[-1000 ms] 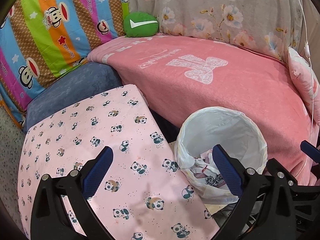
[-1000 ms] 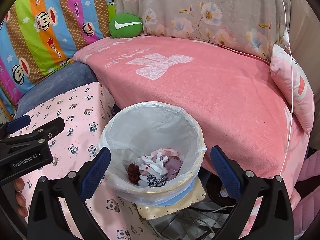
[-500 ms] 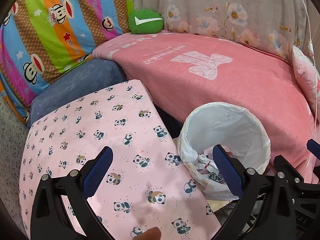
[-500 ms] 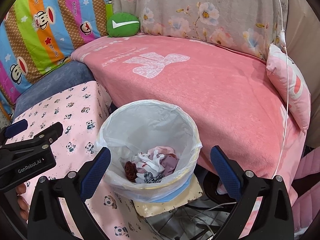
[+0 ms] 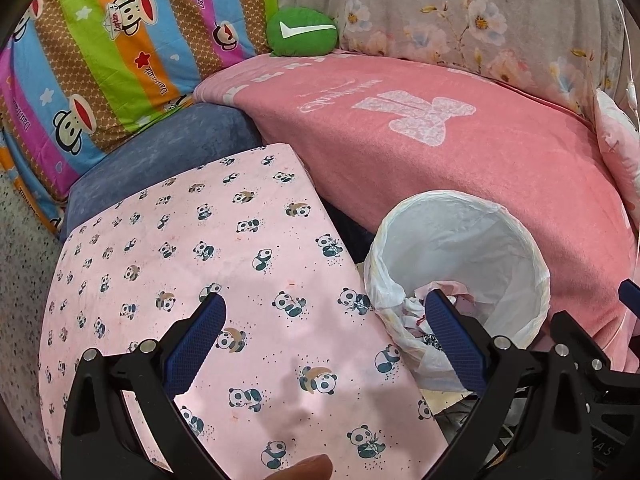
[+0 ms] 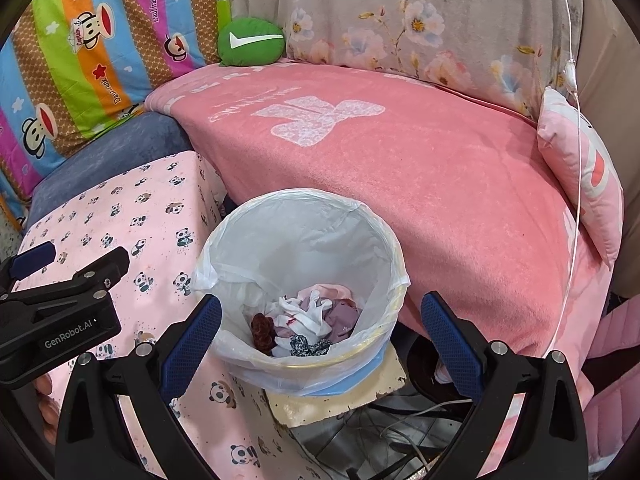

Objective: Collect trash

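Observation:
A round bin (image 6: 304,216) lined with a white plastic bag stands between the panda-print surface and the pink bed. Crumpled trash (image 6: 308,320) lies at its bottom: white, mauve, dark red and patterned scraps. My right gripper (image 6: 320,320) hovers above the bin's near rim, open and empty. My left gripper (image 5: 324,320) is open and empty over the panda cloth (image 5: 192,256), its right finger (image 5: 452,336) overlapping the bin (image 5: 460,216). In the right wrist view the left gripper's body (image 6: 60,312) shows at the left edge.
A pink blanket (image 6: 400,168) covers the bed behind the bin. A green cushion (image 6: 250,42), a striped monkey-print pillow (image 5: 100,52) and a floral cover (image 6: 420,24) line the back. A pink pillow (image 6: 580,168) and a white cable (image 6: 576,200) are at the right. Wires (image 6: 380,432) lie below the bin.
Both views have shifted slightly, and the bin sits a little lower and farther right in the left wrist view. Both grippers stay open and empty. A fingertip now shows at the left view's bottom edge.

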### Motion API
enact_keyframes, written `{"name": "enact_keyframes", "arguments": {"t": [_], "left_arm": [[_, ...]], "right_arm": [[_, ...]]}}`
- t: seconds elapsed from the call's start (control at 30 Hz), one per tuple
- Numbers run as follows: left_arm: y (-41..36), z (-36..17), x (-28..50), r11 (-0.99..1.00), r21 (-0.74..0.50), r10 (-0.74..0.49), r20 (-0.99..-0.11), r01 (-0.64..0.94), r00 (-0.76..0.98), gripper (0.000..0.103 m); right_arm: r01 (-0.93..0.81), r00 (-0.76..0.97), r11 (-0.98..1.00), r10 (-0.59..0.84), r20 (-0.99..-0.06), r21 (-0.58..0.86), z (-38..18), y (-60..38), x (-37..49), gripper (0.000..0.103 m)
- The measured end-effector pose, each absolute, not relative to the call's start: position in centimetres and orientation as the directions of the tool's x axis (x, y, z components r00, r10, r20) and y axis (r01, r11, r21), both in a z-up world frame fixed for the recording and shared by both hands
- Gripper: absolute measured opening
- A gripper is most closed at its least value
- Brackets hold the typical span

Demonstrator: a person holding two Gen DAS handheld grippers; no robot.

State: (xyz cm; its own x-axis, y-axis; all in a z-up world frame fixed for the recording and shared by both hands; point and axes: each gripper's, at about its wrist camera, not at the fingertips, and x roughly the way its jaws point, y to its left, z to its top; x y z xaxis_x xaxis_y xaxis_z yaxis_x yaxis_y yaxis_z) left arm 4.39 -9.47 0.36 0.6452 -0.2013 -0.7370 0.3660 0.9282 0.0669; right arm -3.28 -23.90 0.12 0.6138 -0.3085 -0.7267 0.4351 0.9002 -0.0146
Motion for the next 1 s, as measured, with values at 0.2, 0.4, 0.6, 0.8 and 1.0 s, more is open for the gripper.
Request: {"name": "enact_keyframes", "arguments": {"t": [0.2,0.4,0.6,0.8,1.0], "left_arm": [[-9.3,0.1,4.4,0.934,0.057,-0.195,-0.745,0.352,0.637,0.095],[-9.3,-0.1,4.2,0.932,0.053,-0.202,-0.744,0.358,0.636,0.095],[-9.5,0.0,4.0,0.930,0.053,-0.206,-0.745,0.364,0.634,0.095],[-9.6,-0.1,3.8,0.928,0.051,-0.210,-0.746,0.369,0.632,0.095],[-9.9,-0.2,3.3,0.924,0.057,-0.213,-0.744,0.378,0.633,0.095]], "right_arm": [[0.435,0.607,0.900,-0.309,-0.732,-0.020,-0.2,-23.7,-3.3,0.098],[0.439,0.601,0.898,-0.309,-0.737,-0.018,-0.5,-23.9,-3.5,0.098],[0.441,0.601,0.897,-0.308,-0.737,-0.015,-0.7,-24.2,-3.7,0.098],[0.442,0.601,0.897,-0.308,-0.737,-0.015,-0.8,-24.4,-3.8,0.098],[0.445,0.598,0.895,-0.309,-0.740,-0.014,-0.8,-24.6,-4.1,0.098]]}}
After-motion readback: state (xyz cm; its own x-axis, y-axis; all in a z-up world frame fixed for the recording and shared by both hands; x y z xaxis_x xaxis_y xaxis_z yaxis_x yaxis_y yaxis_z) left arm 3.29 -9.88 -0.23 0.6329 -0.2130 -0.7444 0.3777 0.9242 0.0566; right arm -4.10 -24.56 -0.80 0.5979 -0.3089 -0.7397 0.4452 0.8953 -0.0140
